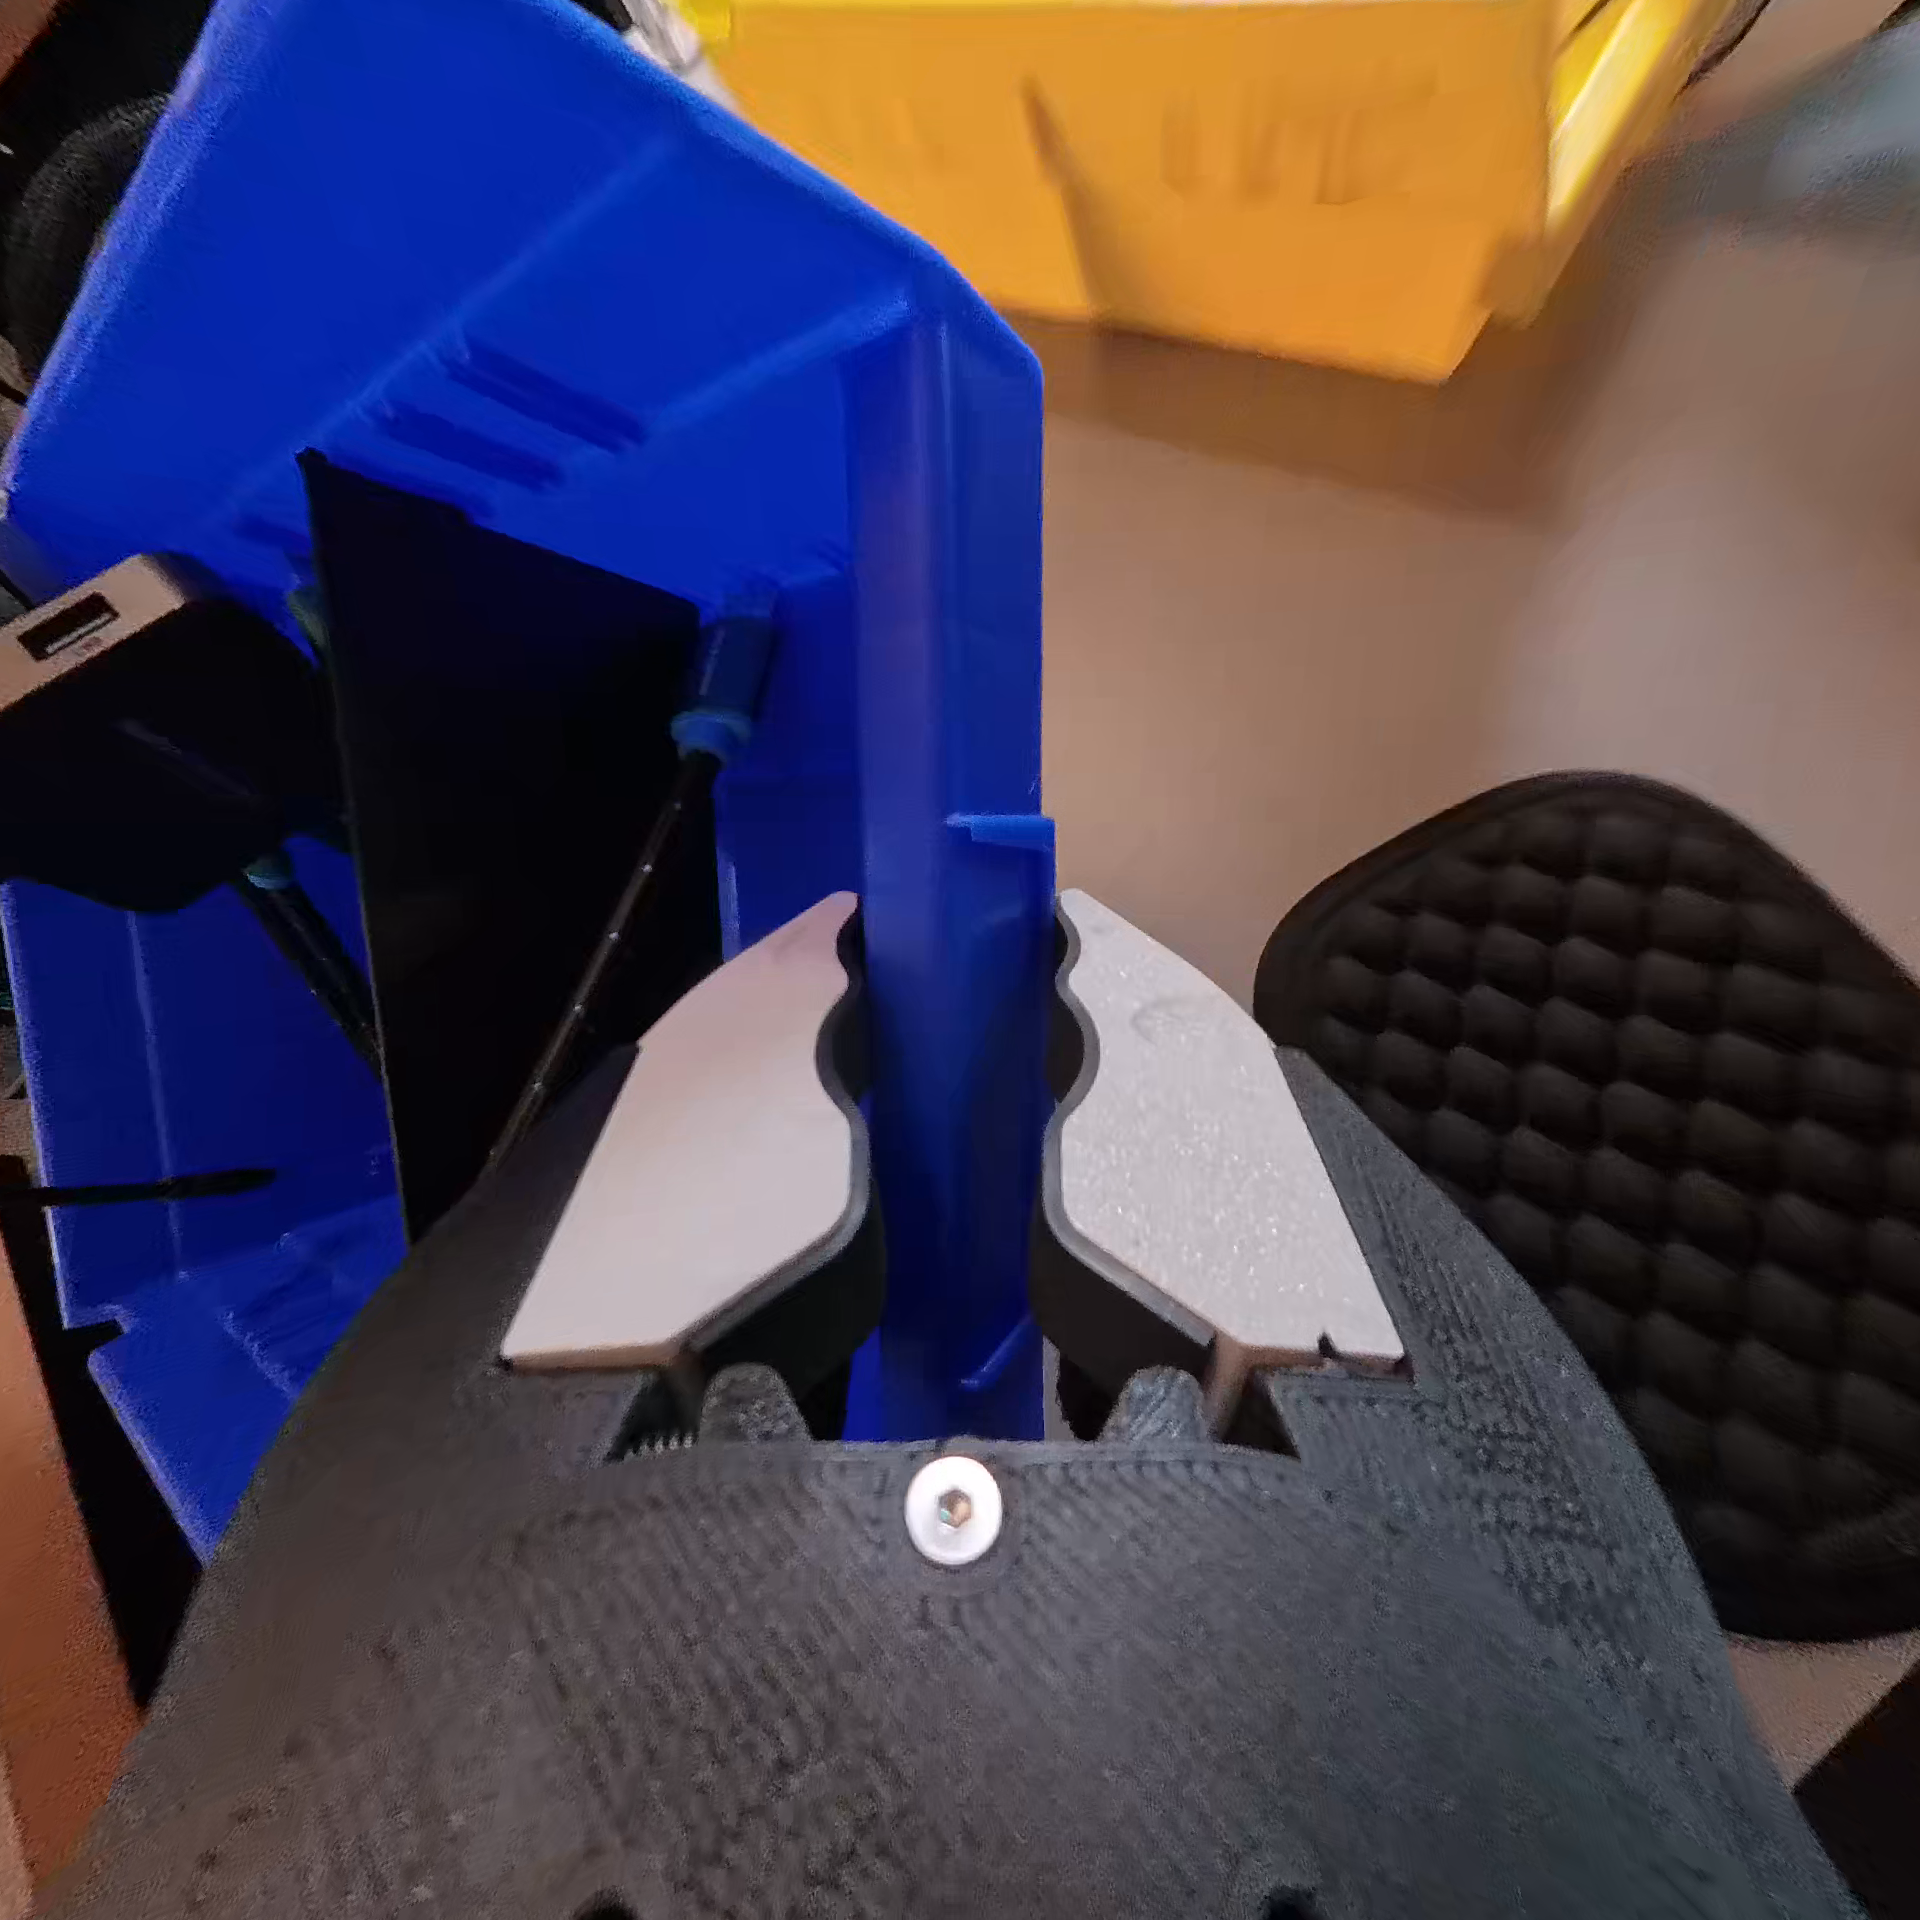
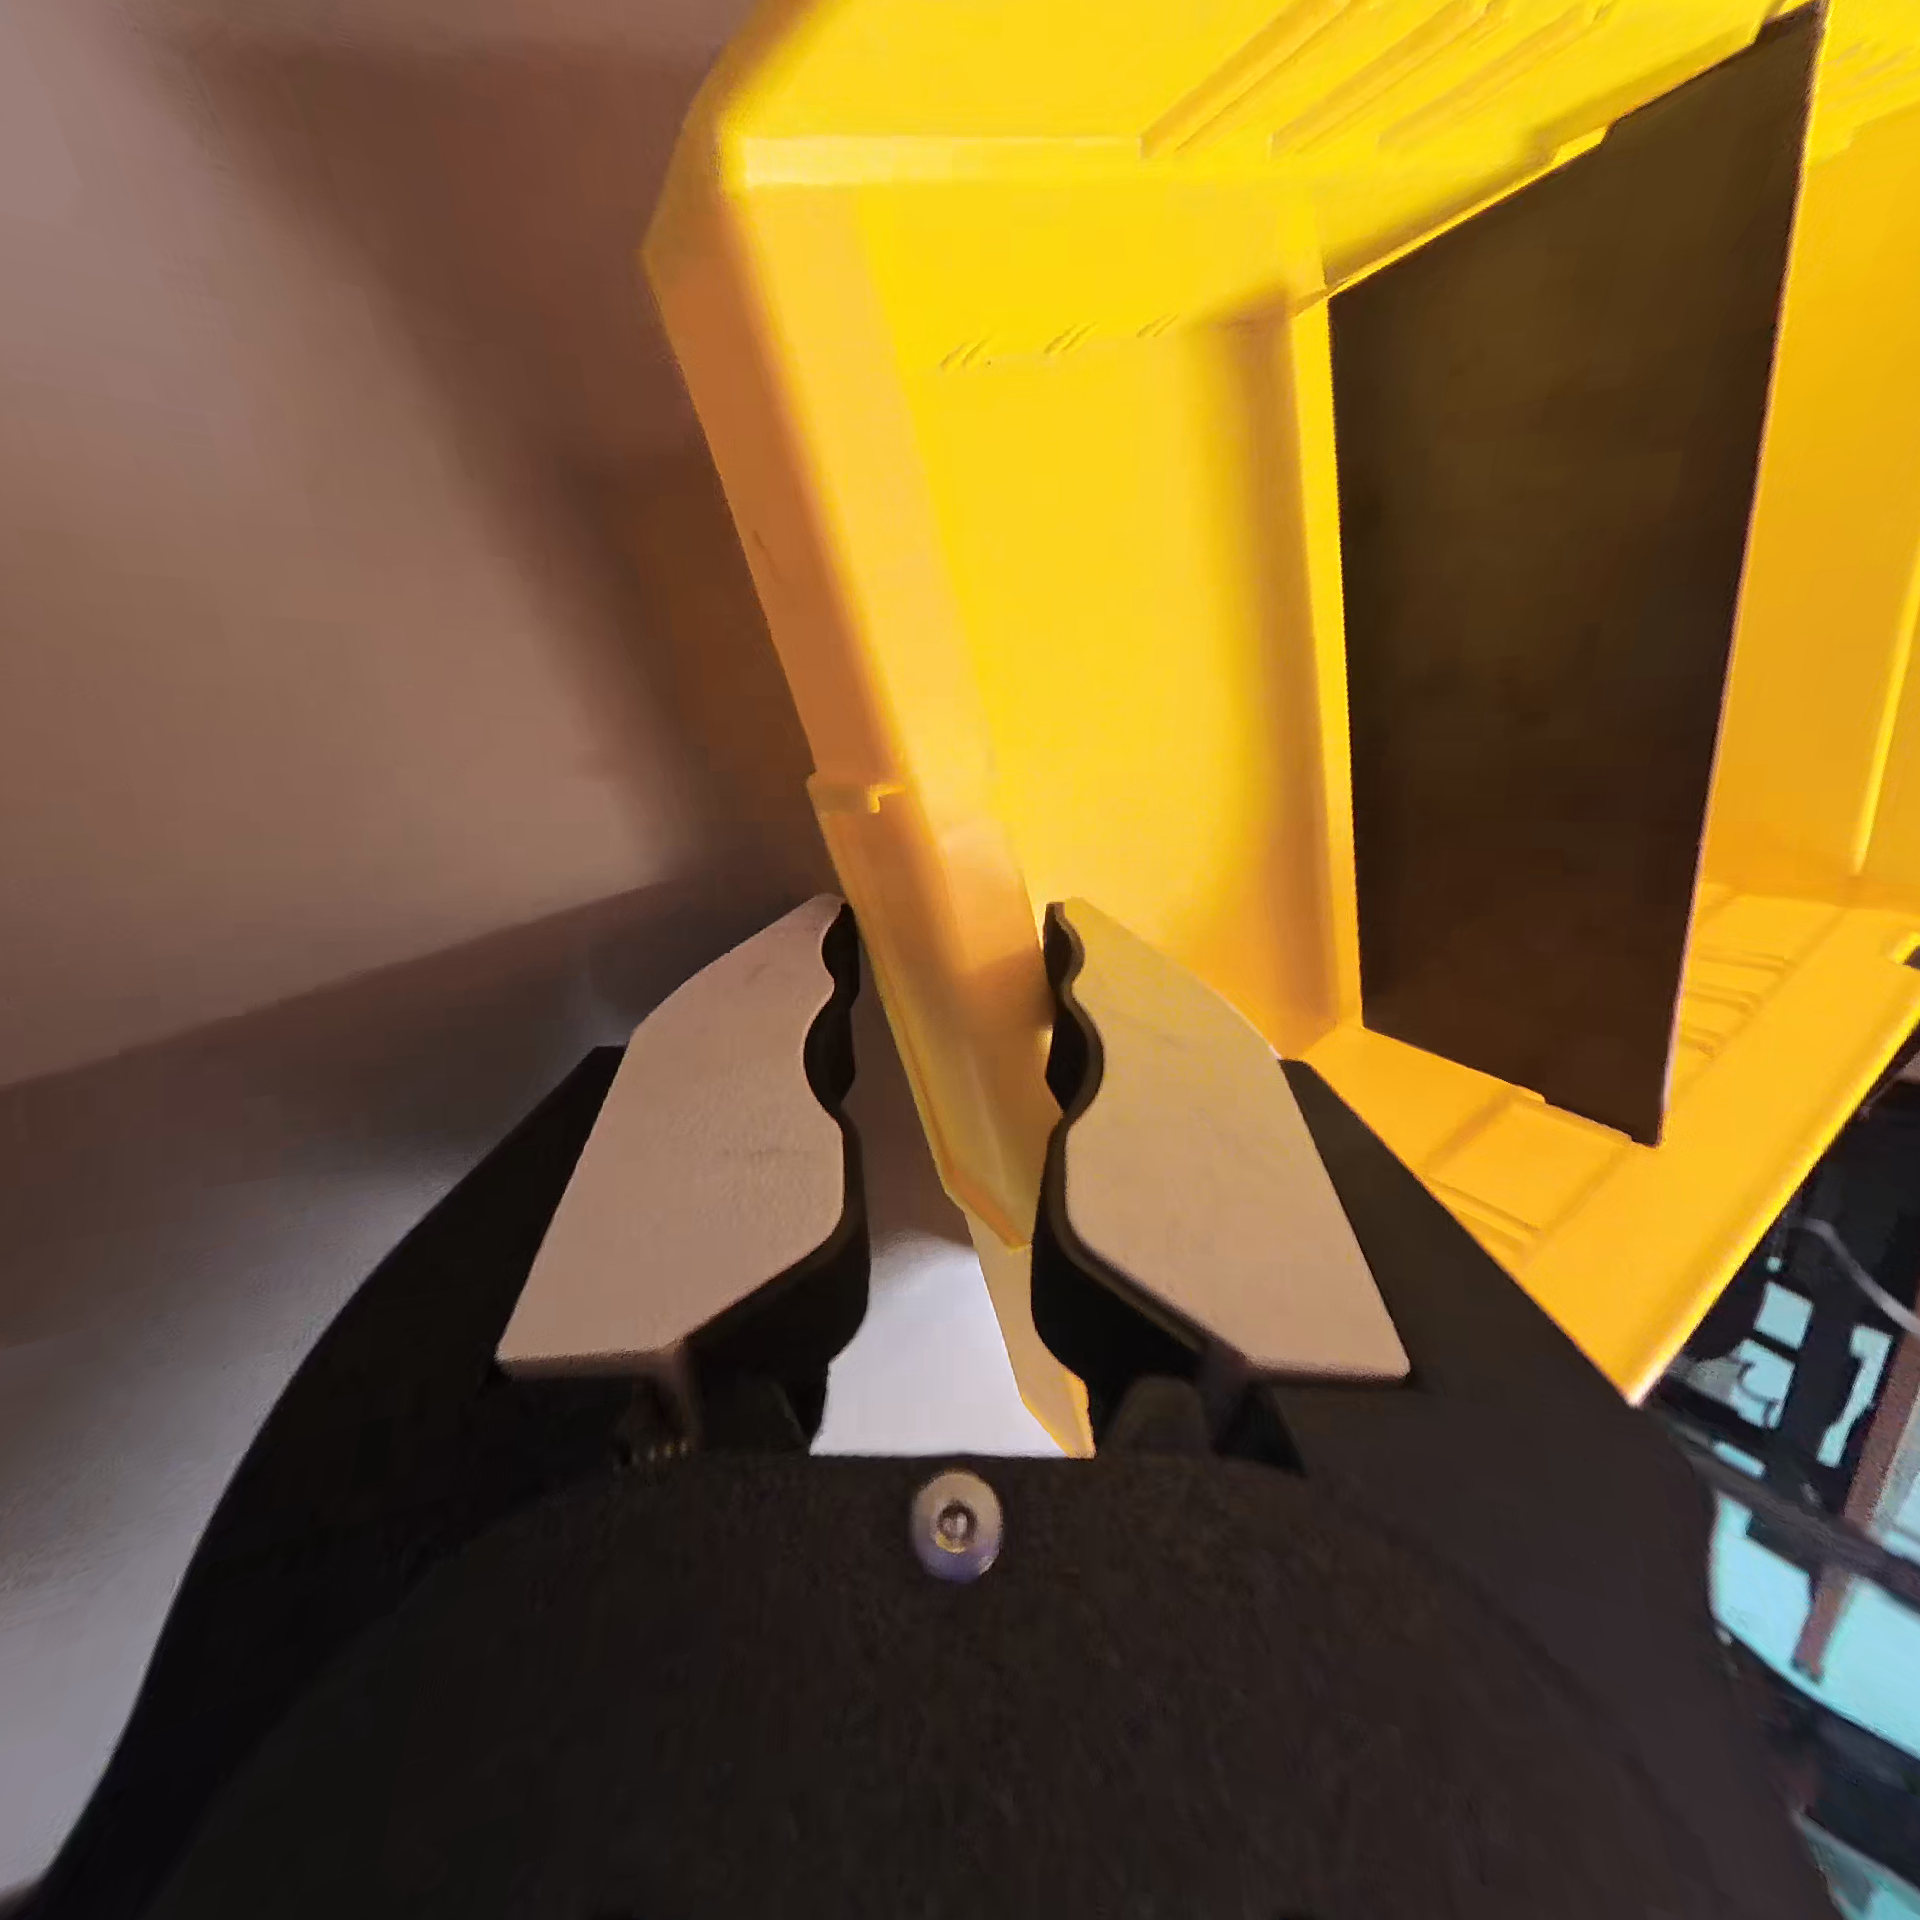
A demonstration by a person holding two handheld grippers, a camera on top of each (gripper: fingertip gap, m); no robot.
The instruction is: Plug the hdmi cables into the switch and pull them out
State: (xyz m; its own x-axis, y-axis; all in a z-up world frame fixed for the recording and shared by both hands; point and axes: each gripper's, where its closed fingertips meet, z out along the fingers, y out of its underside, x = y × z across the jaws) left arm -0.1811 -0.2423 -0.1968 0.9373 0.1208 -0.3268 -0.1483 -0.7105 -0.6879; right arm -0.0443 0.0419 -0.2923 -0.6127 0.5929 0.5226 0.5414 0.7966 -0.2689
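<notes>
Jaws of the left gripper (image 1: 956, 935) are pinched on the side wall of a blue bin (image 1: 520, 343), the wall running straight down the gap between them. Inside that bin lie the task's things: a grey switch box (image 1: 94, 634) at the left edge and a blue-ended HDMI plug (image 1: 727, 675) with its dark cable trailing toward the gripper. The right gripper (image 2: 951, 935) stands partly closed around the wall edge of a yellow bin (image 2: 1039, 520); the wall leans on one finger, and I cannot tell whether it is truly clamped.

To my eye, both bins are being handled before any plugging. Keeping them level and moving slowly would be wise, as the views are smeared.

Count: two bins, two grippers, one switch, one plug clearly visible, and one black quilted pad (image 1: 1610, 1195) beside the blue bin.
</notes>
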